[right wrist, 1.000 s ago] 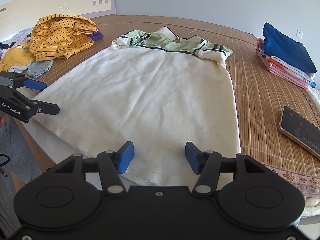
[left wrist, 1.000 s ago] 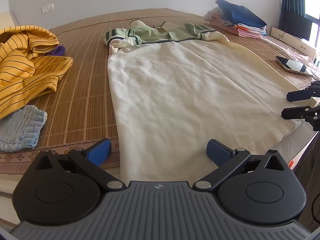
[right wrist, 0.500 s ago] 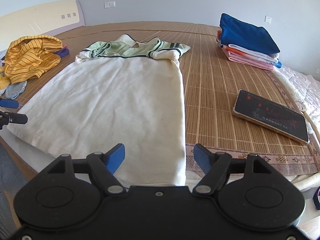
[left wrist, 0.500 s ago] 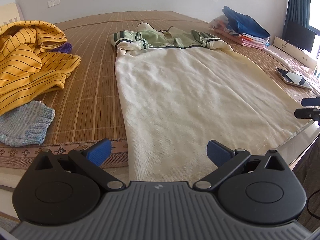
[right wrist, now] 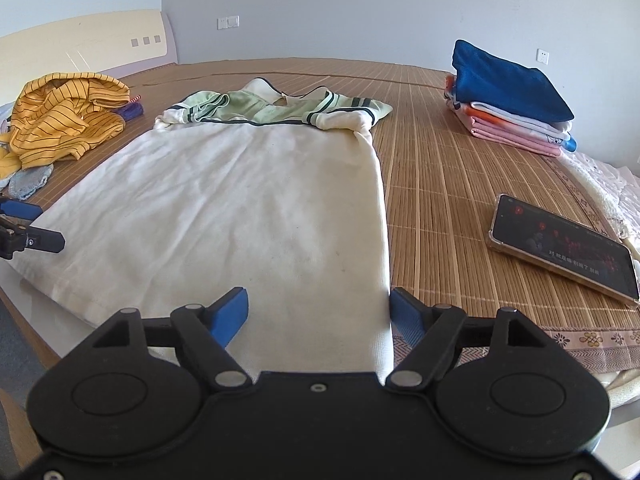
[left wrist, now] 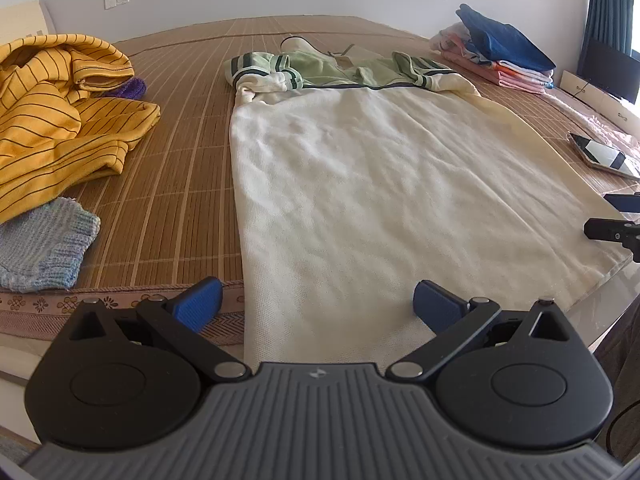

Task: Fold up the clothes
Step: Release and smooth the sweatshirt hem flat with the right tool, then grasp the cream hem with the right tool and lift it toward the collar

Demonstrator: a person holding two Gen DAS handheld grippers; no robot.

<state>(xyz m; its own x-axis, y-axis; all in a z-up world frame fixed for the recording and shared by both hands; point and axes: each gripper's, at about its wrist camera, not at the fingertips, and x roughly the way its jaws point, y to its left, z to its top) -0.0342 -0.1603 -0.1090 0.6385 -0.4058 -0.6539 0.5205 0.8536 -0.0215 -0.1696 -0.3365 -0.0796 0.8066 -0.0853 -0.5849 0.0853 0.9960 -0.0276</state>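
Left gripper [left wrist: 318,306] and right gripper [right wrist: 318,310], jaws spread wide and holding nothing, flank the near hem of one cream knit shirt [right wrist: 248,208] — green striped yoke, sleeves tucked in — lying flat on a slatted bamboo mat [right wrist: 440,184]. Also present: one rumpled yellow striped garment [left wrist: 52,120], one folded stack [right wrist: 508,100], one phone [right wrist: 560,242] — pale walls behind.

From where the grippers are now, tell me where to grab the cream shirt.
Take the cream shirt by its two bottom hem corners, coming from the near bed edge. It lies flat, collar away, hem overhanging the edge; the open left gripper and right gripper each sit at a corner.
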